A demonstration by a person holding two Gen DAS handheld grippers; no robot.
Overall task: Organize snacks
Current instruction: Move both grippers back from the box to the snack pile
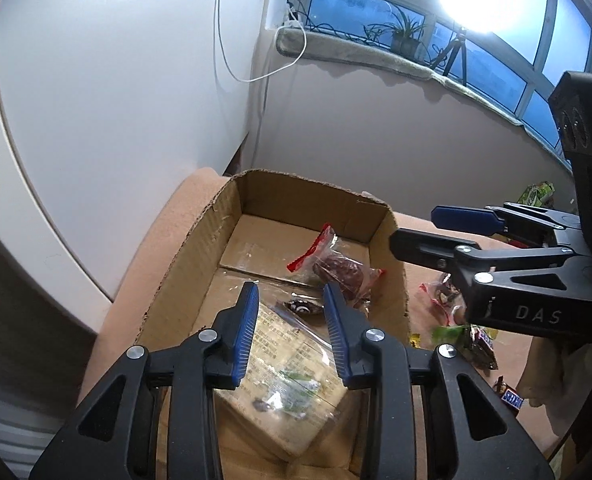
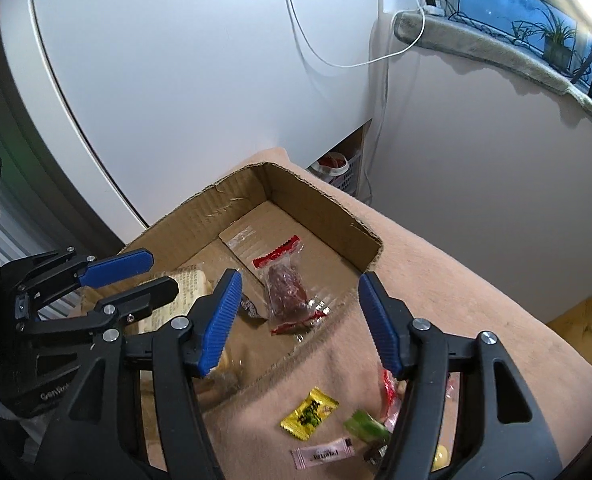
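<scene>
An open cardboard box (image 1: 200,240) (image 2: 200,208) sits on a peach blanket (image 2: 475,320). Inside lie a red-sealed clear packet of dark snack (image 1: 335,268) (image 2: 286,288), a small dark candy (image 1: 301,308) (image 2: 250,306) and a clear-wrapped beige biscuit pack (image 1: 292,384) (image 2: 192,288). My left gripper (image 1: 292,316) (image 2: 156,276) hangs open over the biscuit pack, its pads not pressing it. My right gripper (image 2: 299,292) (image 1: 427,232) stands open above the box's right wall with nothing gripped. A blurred green wrapper (image 2: 365,428) (image 1: 449,332) shows below it.
Loose snacks lie on the blanket right of the box: a yellow sachet (image 2: 309,418), a pink sachet (image 2: 321,454), a Snickers bar (image 1: 511,396). A white cupboard (image 2: 176,80) stands behind the box. The window sill (image 1: 375,48) carries plants and a lamp tripod.
</scene>
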